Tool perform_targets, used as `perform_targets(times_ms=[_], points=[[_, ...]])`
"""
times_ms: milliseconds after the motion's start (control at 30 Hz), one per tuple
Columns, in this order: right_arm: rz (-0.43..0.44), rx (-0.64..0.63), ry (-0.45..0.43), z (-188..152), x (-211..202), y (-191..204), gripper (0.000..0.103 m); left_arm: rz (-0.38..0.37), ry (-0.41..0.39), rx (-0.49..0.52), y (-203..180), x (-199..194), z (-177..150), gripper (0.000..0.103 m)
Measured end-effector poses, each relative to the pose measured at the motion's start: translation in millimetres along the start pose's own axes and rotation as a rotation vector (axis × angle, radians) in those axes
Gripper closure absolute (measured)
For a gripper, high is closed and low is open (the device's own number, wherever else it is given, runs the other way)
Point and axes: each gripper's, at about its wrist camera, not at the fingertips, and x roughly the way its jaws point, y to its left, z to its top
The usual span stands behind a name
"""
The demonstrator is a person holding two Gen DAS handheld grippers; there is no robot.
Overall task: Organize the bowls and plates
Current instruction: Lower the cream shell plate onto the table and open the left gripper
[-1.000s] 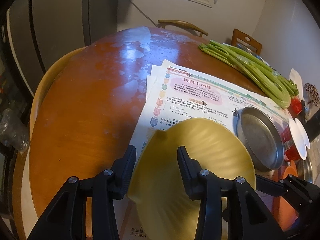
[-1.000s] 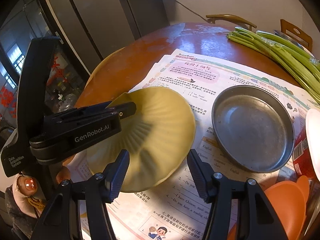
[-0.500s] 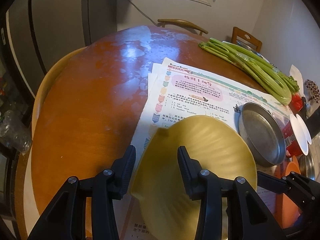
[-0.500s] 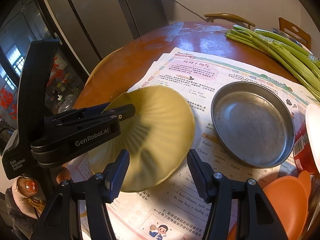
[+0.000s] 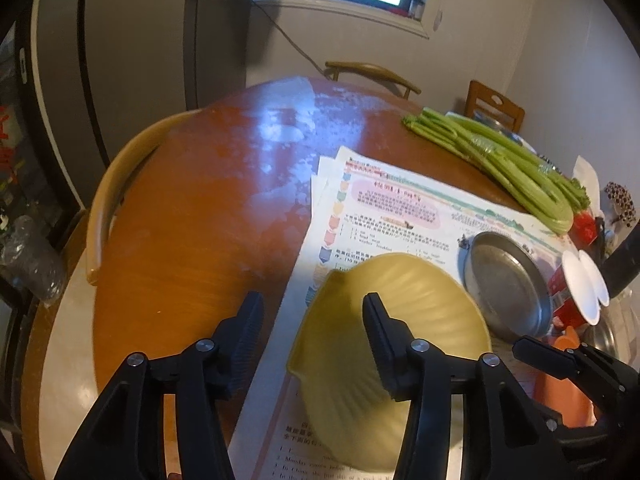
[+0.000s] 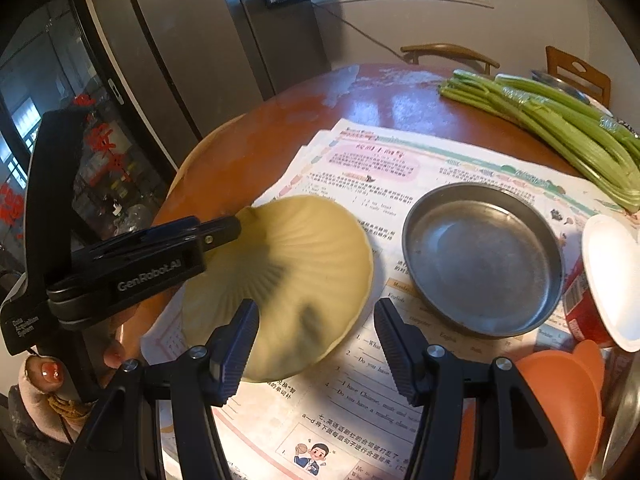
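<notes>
now the left tongs (image 5: 312, 312) are opening off the yellow plate's (image 6: 296, 280) rim; right tongs (image 6: 316, 322) closed, empty.

My yellow ribbed plate (image 6: 296, 280) lies on the printed sheets on my worktop, its left rim between my opening left tongs (image 5: 312, 312). Just to its right sits a round, shallow metal dish (image 6: 482, 260), upright; an orange bowl (image 6: 560, 392) lies nearer me
</notes>
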Motion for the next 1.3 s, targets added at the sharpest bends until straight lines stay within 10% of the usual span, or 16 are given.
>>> perform_targets(times_ms=[1300], points=[[-0.058,0.060,-0.168,-47.4,-116.0,-42.9,0.043,-0.142,-0.054,0.147,-104.2,-77.8,-36.8,0.047]])
